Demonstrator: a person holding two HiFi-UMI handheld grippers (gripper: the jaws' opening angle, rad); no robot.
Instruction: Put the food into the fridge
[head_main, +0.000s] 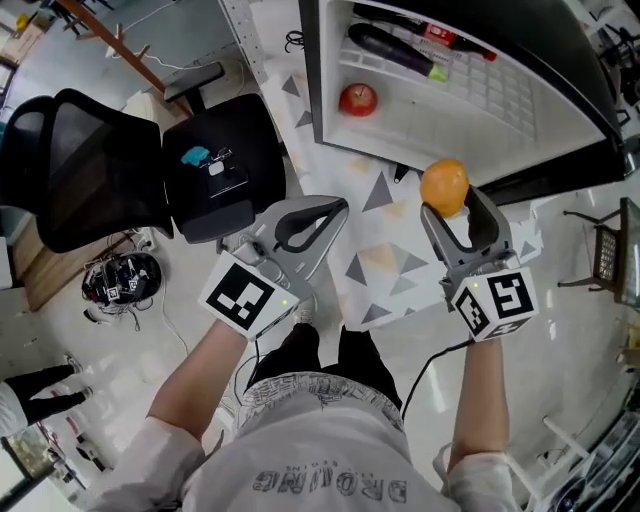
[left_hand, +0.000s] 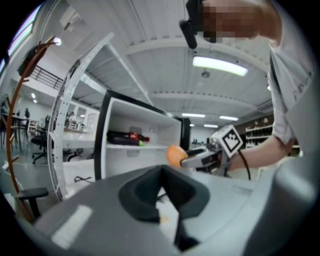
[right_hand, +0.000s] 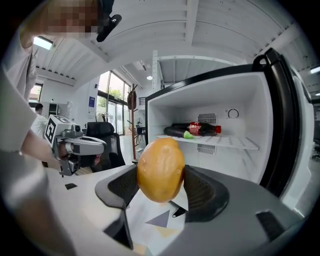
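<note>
My right gripper (head_main: 447, 207) is shut on an orange-yellow round fruit (head_main: 445, 186), held in front of the open white fridge (head_main: 330, 80). In the right gripper view the fruit (right_hand: 160, 169) sits between the black pads (right_hand: 206, 192). Inside the fridge a red apple (head_main: 358, 98) lies on the lower level. A dark eggplant (right_hand: 175, 132) and a cola bottle (right_hand: 203, 128) lie on the wire shelf (right_hand: 227, 142). My left gripper (head_main: 338, 208) is to the left, shut and holding nothing. The left gripper view shows the fruit (left_hand: 175, 155) beside the fridge (left_hand: 142, 132).
The fridge's black door (head_main: 560, 70) stands open at the right. A black office chair (head_main: 100, 170) with a teal item (head_main: 195, 156) on its seat is at the left. A triangle-patterned mat (head_main: 390, 262) covers the floor below the grippers. A helmet (head_main: 125, 276) lies on the floor.
</note>
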